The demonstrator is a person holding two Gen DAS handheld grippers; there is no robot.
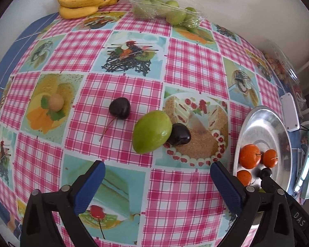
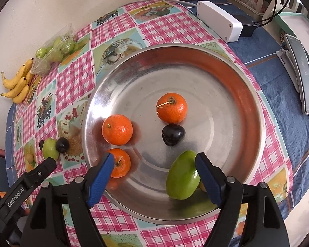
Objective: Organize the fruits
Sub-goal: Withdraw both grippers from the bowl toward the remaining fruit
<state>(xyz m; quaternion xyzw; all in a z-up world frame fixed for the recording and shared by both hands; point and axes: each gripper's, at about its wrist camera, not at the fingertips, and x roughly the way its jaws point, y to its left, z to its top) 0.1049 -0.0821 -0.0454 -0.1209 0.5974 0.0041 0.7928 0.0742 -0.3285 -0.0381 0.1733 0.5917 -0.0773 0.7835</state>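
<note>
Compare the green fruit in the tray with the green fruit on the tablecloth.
The tray fruit lies in the metal tray; the cloth fruit lies on the tablecloth. The tray fruit sits apart from a dark cherry; the cloth fruit touches one. Both are green, oval and smooth.

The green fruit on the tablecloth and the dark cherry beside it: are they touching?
Touching. In the left wrist view the dark cherry sits pressed against the green fruit, with no tablecloth showing between them.
</note>
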